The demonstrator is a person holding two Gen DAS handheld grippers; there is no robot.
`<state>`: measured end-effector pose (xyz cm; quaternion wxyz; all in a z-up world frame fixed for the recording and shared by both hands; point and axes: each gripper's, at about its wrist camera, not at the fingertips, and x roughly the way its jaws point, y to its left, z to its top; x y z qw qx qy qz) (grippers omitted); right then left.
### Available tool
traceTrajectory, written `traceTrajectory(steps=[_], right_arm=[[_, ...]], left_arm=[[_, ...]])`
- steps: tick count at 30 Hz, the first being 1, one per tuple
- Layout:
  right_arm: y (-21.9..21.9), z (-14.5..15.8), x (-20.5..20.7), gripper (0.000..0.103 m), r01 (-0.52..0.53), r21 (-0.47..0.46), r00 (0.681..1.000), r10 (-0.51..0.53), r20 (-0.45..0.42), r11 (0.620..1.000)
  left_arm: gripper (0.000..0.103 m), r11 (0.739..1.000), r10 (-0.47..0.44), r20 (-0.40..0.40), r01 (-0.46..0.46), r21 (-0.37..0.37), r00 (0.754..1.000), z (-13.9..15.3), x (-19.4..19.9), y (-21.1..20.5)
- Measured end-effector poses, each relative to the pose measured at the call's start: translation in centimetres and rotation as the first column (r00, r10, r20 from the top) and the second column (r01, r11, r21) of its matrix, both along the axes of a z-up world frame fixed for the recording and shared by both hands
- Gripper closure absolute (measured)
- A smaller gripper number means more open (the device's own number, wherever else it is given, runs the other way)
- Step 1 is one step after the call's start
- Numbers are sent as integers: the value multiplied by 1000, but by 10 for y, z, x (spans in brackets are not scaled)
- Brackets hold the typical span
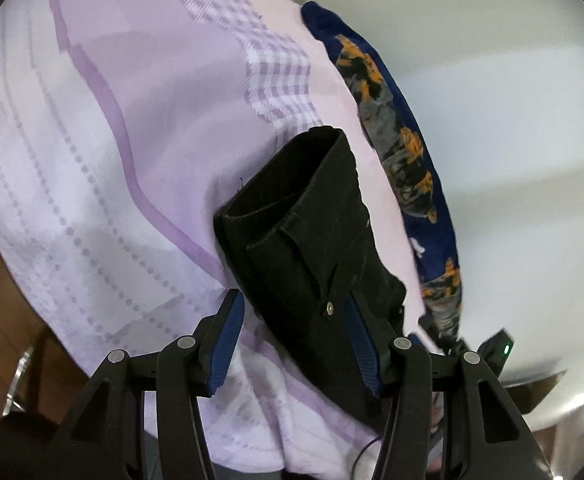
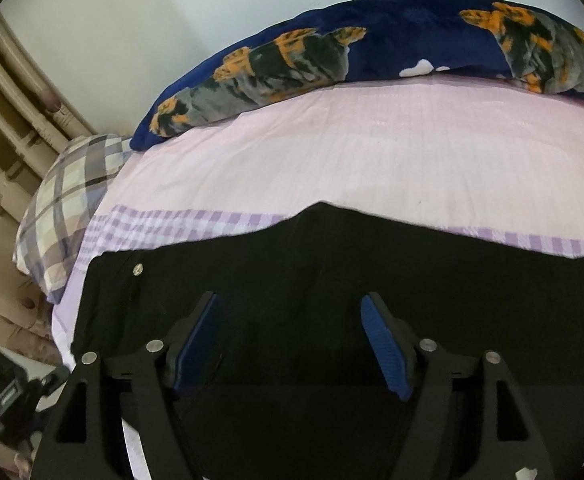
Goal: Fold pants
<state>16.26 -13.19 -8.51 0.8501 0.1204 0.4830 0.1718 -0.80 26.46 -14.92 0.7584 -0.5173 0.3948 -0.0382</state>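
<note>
Lilac bedsheet (image 2: 332,152); black pants (image 2: 332,264) beneath right tool (image 2: 292,312).

Both wrist cameras looked steeply down along their fingers, close over the black pants (image 1: 312,240) on the lilac bedsheet (image 2: 372,152), sharing the navy blanket (image 2: 404,36).

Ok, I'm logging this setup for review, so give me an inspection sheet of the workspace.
Surface: bed sheet, lilac and pink, partly checked.
Job's things: black pants lying on the sheet, metal button showing.
Clutter: blue blanket along the far edge; plaid pillow.
Grippers: left gripper open over the pants' button end; right gripper open above the pants.
Cables: thin dark cable below the sheet's edge.
Surroundings: pale wall, bed frame.
</note>
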Motion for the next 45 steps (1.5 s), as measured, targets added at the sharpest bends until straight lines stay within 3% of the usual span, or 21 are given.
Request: traceTrajectory(steps=[3, 10, 21, 22, 25, 26, 29, 32, 37, 39, 45], right_arm=[[-2, 1, -8, 32, 7, 21, 1000, -7, -22, 1000], [-3, 7, -13, 31, 32, 39, 999, -31, -28, 999], [1, -7, -20, 31, 70, 72, 995, -64, -83, 995], [1, -6, -20, 31, 69, 73, 995, -63, -82, 995], [-1, -6, -22, 31, 74, 75, 995, -68, -72, 994], [-3, -5, -23, 31, 77, 75, 995, -72, -68, 994], [-13, 0, -27, 31, 95, 81, 994, -91, -54, 992], [-29, 7, -33, 31, 113, 90, 993, -110, -41, 989], [-63, 18, -43, 31, 154, 92, 988, -153, -20, 984], [-80, 23, -50, 31, 182, 98, 983, -182, -12, 978], [-129, 34, -68, 31, 230, 140, 972, -235, 15, 963]], left_arm=[[50, 998, 8, -11, -9, -59, 1000, -11, 6, 4], [47, 995, 22, -14, -23, -97, 1000, -27, 13, 8], [41, 996, 60, 25, -58, -69, 998, -28, 38, 10], [44, 996, 60, 21, -59, -60, 998, -28, 38, 9], [72, 999, 48, -14, -48, 20, 999, -28, 40, 7], [75, 999, 43, -5, -43, 24, 999, -27, 39, 7], [79, 999, 30, 28, -31, 33, 999, -17, 38, 6], [80, 991, -22, 100, 8, 136, 995, 13, 40, -10], [81, 947, -196, 239, 120, 299, 951, 70, 46, -63], [81, 912, -287, 283, 171, 373, 915, 96, 52, -90], [81, 834, -492, 330, 328, 443, 805, 133, 68, -165]])
